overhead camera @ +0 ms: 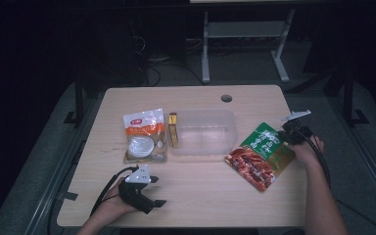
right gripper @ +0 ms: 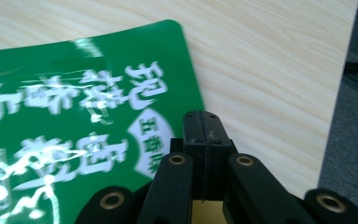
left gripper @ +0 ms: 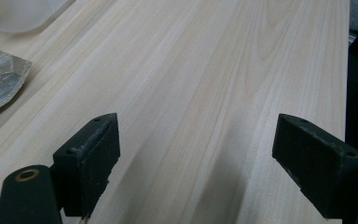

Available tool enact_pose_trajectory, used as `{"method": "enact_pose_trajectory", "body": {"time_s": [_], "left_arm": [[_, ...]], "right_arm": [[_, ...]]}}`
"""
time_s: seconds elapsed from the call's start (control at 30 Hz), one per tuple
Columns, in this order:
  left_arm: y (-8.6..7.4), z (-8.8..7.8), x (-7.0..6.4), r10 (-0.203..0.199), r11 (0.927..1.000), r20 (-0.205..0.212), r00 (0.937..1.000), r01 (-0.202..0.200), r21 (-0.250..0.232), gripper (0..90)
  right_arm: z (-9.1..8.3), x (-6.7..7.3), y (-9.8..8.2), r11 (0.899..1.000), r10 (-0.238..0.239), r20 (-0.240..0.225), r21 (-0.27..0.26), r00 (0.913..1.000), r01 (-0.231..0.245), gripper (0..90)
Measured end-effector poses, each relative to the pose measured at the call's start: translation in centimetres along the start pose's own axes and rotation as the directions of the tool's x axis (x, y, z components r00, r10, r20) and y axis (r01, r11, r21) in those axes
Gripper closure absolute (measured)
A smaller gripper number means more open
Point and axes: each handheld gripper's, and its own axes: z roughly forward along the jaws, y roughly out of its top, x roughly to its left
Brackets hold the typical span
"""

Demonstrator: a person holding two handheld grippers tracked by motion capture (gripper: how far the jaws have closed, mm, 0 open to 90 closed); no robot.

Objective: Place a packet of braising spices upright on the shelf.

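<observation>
Distance first: my left claw (overhead camera: 157, 196) sits low at the near edge of the worktop (overhead camera: 210, 196), jaws wide apart with only bare wood between them, well apart from everything I am working on. My right claw (right gripper: 204, 122) is the one that matters; its jaws are pressed flat together. Whether the edge of the green pouch (overhead camera: 261, 154) is pinched between them I cannot tell, since the pads hide the seam; the pouch's green corner lies just beside them, to their left in the right gripper view. From above, the pouch rests flat on the worktop at the right side, its long axis running diagonally, red end toward me, green end away and toward my right hand (overhead camera: 307, 149). So the pouch lies inboard of that claw, and the clear tub (overhead camera: 203, 131) lies further inboard again, just beside the pouch's left edge. I judge the coming move to be a carry leftward along that line. Beyond the tub, the small yellow box (overhead camera: 173, 129) stands against its far-left wall, then the orange-and-white packet (overhead camera: 145, 135).
</observation>
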Motion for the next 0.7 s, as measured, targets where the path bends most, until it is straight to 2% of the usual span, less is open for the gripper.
{"method": "enact_pose_trajectory", "body": {"time_s": [0.1, 0.43, 0.7], "left_arm": [[-0.01, 0.04, 0.0, 0.003, 1.0, -0.001, 1.0, -0.003, 0.001, 14.5], [-0.02, 0.04, -0.07, 0.006, 1.0, -0.001, 1.0, -0.006, 0.004, 14.5], [-0.06, 0.05, -0.1, 0.006, 1.0, 0.006, 1.0, -0.006, 0.005, 14.5]], "right_arm": [[0.32, -0.19, -0.06, 1.0, -0.002, 0.01, 0.01, 0.9999, 0.002, 90.0], [0.76, 0.18, -0.25, 0.999, -0.034, -0.022, 0.027, 0.9992, 0.035, 90.0], [0.31, 0.41, -0.43, 0.997, -0.063, -0.041, 0.05, 0.9971, 0.065, 90.0]]}}
